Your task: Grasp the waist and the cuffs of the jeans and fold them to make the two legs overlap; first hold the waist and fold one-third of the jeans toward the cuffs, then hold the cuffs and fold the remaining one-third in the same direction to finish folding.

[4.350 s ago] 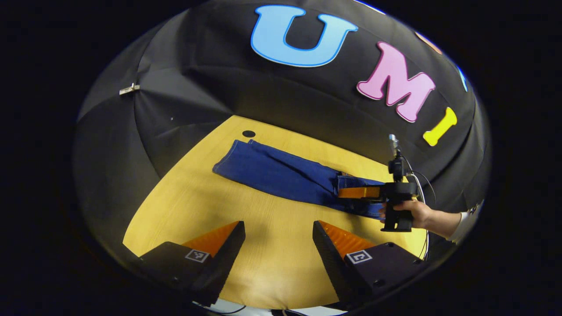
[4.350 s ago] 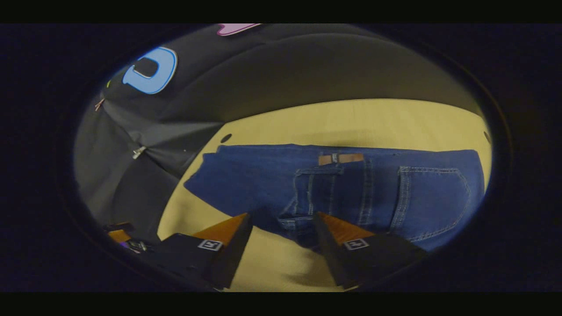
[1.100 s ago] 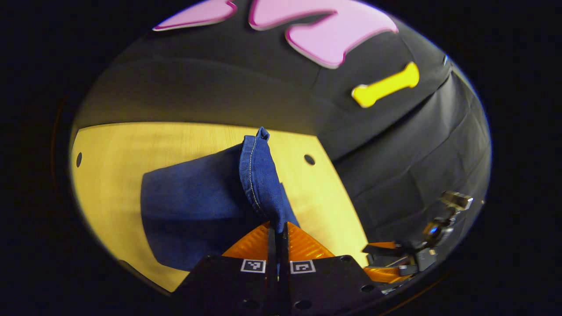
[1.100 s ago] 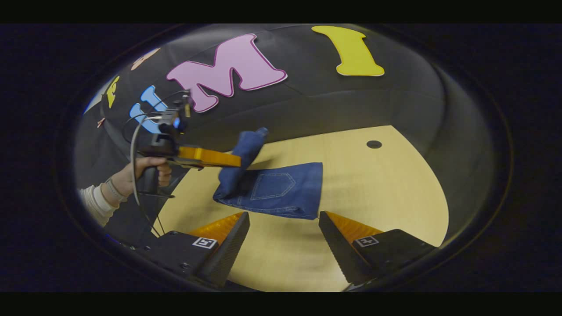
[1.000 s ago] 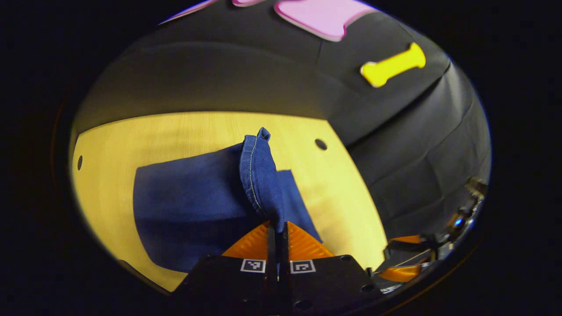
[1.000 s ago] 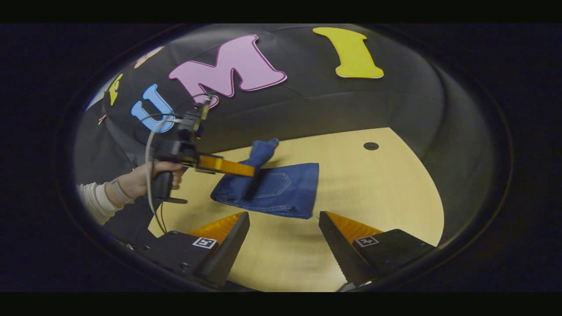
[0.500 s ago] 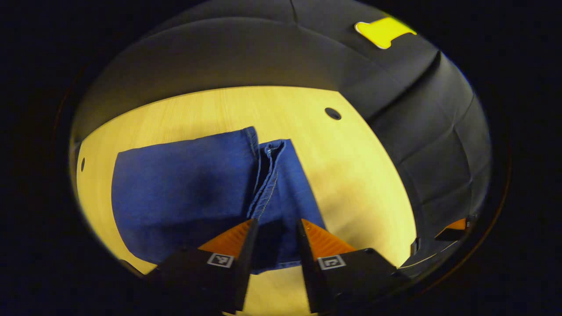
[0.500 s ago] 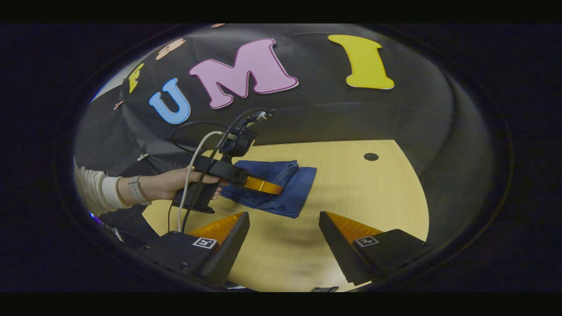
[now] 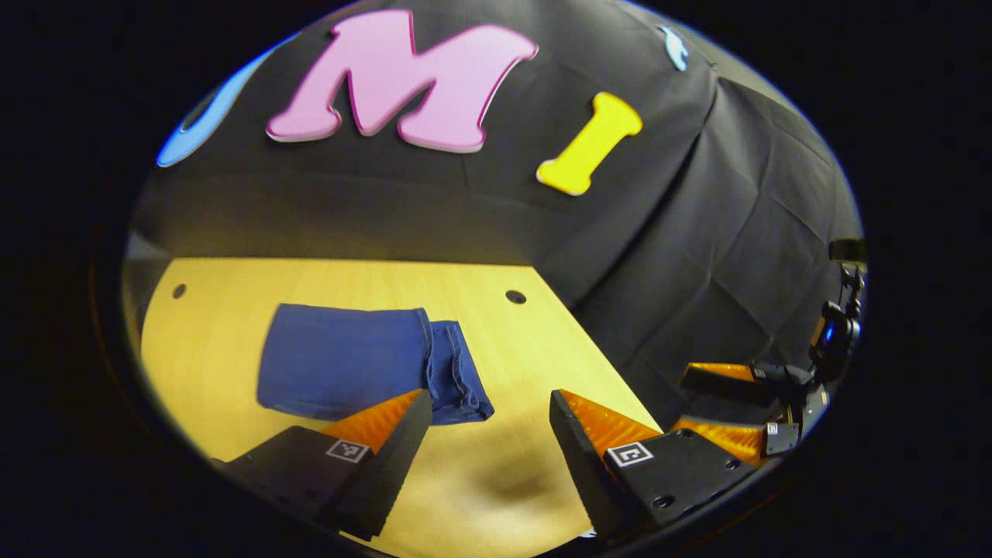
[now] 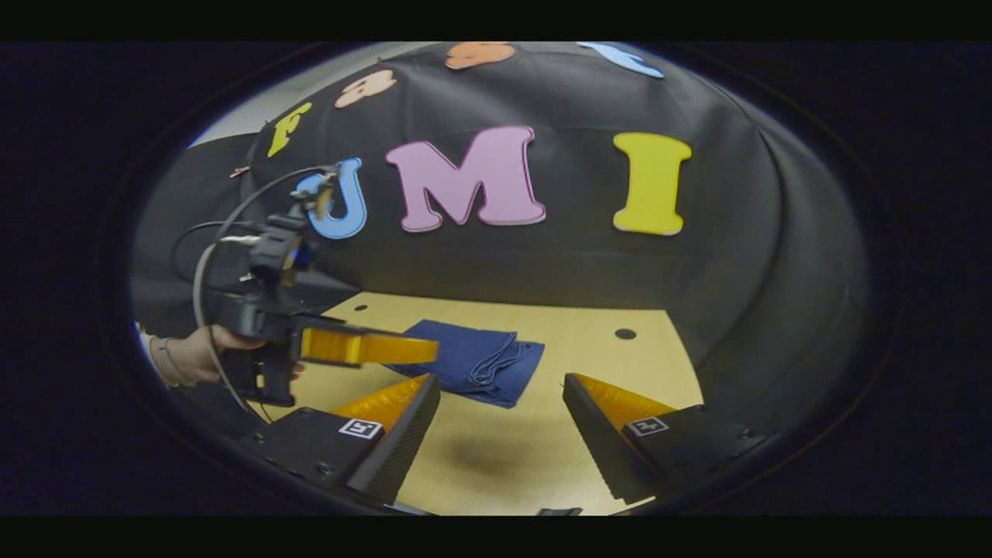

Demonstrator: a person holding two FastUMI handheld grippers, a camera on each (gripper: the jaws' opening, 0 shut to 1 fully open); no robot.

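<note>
Folded jeans (image 9: 356, 372) lie on table (image 9: 496, 341); both tongs gape apart.

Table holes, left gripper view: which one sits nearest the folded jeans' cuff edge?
The hole by the table's far right corner, just beyond the jeans' cuff edge; the other hole lies far left.

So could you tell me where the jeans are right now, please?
The jeans lie folded on the table, just beyond the left tongs, which are open.
</note>
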